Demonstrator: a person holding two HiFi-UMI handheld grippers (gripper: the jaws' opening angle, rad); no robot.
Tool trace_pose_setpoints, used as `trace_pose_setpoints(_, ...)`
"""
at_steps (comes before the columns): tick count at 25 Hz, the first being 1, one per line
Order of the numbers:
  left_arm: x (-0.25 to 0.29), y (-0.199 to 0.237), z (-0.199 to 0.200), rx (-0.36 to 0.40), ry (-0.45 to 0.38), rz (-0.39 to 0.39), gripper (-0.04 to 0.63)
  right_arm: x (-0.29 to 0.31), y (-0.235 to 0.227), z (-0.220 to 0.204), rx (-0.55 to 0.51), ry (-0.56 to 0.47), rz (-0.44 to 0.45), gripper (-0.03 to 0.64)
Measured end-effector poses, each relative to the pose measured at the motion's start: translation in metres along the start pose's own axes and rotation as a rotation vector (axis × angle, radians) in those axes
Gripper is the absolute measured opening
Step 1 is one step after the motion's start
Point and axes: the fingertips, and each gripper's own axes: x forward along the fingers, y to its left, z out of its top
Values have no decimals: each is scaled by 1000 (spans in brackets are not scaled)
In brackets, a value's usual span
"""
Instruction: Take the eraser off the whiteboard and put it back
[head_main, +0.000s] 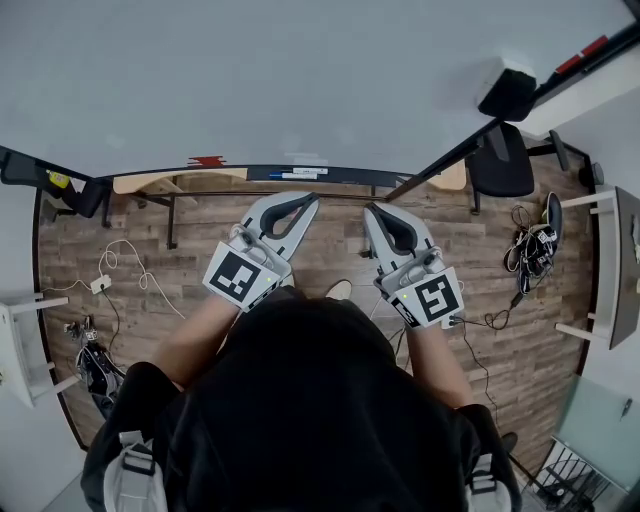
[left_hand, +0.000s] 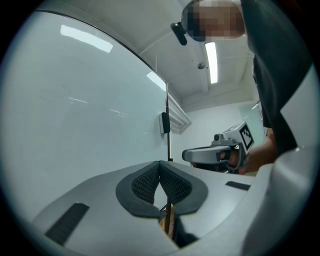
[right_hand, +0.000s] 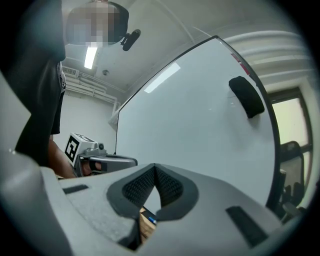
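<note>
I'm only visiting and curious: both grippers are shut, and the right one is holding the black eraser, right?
Not quite. The right gripper is shut but empty; the eraser sits on the whiteboard, as the right gripper view shows.

Large white whiteboard stands ahead of the person, with a narrow dark marker ledge along its lower edge. Black block eraser sits on the board at far right. Grey left gripper and grey right gripper lie side by side before the ledge. Black office chair stands beneath the eraser. Tangled black cables lie on the wood-plank floor, right of the right gripper.
</note>
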Motion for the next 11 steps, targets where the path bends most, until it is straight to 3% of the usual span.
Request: trace_pose_setpoints(11,13,4,-1,-3,18,-2,-6,3,-9,1,-6,3,10,0)
